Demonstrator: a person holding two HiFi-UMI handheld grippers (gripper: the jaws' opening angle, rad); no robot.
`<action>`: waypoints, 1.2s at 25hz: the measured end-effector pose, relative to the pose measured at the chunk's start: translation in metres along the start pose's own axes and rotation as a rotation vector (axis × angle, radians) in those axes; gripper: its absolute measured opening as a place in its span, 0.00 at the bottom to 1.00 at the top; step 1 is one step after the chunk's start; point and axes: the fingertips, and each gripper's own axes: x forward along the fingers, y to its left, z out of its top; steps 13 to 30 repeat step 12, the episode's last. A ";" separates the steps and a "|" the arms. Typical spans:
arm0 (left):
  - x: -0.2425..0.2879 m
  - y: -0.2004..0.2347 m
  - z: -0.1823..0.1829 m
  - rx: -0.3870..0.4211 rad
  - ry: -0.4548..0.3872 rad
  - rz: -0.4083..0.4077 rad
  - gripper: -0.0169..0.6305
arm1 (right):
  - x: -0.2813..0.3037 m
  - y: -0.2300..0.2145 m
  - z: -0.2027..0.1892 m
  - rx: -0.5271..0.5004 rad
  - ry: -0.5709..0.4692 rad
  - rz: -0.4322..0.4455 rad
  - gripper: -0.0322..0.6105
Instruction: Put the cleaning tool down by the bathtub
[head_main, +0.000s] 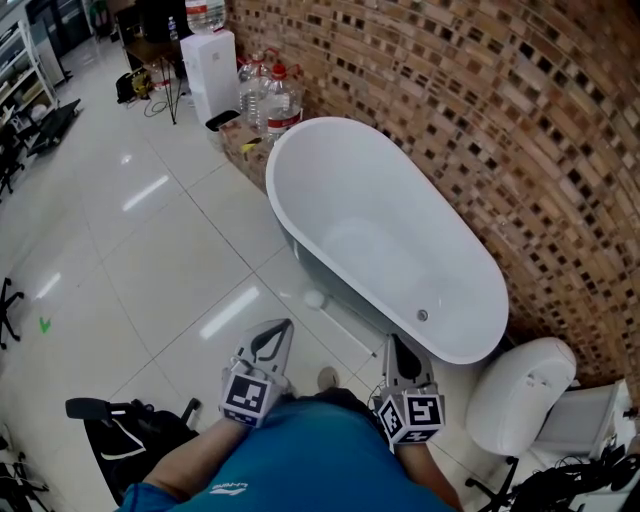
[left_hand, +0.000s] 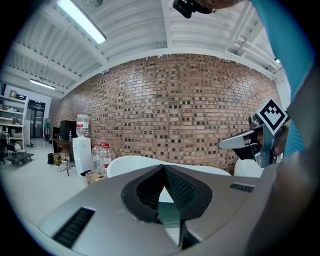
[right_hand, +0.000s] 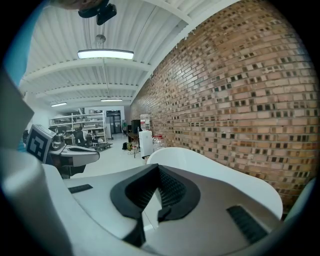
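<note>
Blue sleeve nearest. Left gripper and right gripper both had jaws together, empty. White cleaning tool lay on floor, just beside bathtub.

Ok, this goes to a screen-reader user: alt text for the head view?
An empty white bathtub stands on pale floor tiles beside a brick wall. Below, a person in blue holds the left hand-held gripper and right hand-held gripper, both shut and empty.
</note>
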 end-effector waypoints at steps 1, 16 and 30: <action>-0.002 0.002 -0.001 -0.004 -0.001 -0.001 0.03 | 0.000 0.003 -0.001 -0.001 0.001 -0.002 0.05; -0.020 0.024 -0.011 -0.010 -0.010 -0.007 0.03 | 0.003 0.032 -0.007 0.003 0.000 -0.019 0.05; -0.020 0.024 -0.011 -0.010 -0.010 -0.007 0.03 | 0.003 0.032 -0.007 0.003 0.000 -0.019 0.05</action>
